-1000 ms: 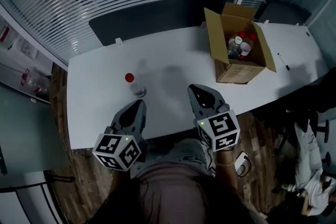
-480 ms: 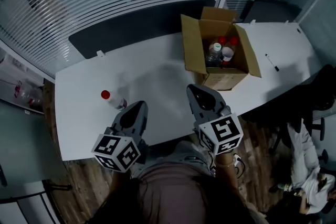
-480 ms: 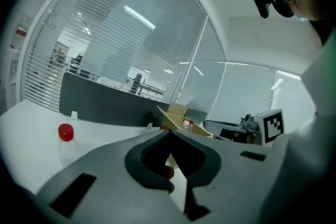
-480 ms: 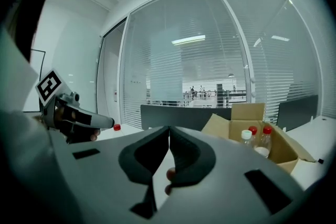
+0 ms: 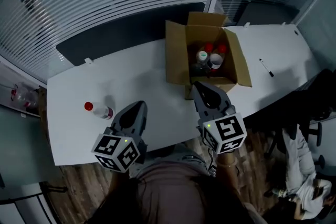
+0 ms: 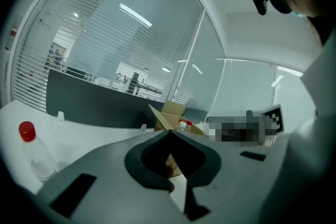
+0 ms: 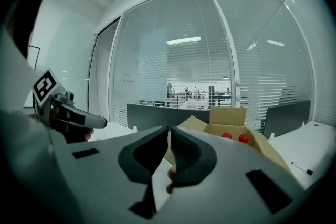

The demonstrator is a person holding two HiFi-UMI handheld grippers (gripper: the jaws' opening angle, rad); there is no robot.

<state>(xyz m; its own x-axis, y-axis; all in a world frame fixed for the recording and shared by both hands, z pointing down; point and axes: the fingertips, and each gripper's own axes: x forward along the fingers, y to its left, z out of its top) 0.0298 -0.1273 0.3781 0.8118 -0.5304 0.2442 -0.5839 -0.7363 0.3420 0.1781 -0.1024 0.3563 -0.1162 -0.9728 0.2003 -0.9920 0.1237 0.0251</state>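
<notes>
Nearest the person, the left gripper (image 5: pixel 137 106) and the right gripper (image 5: pixel 201 86) both hover with jaws pressed together and nothing between them. Just left of the left gripper, a clear plastic bottle with a red cap (image 5: pixel 100 110) stands on the white tabletop (image 5: pixel 147 76). It looks light, thin-walled and slippery, apt to tip or dent, so mid-body below the cap seems the best hold. Farther off, near the right gripper, an open brown cardboard box (image 5: pixel 177 55) holds capped bottles (image 5: pixel 209 57). Only the head view shows the black pen (image 5: pixel 265 67) right of the box, while the left gripper view shows the lone bottle upright.
</notes>
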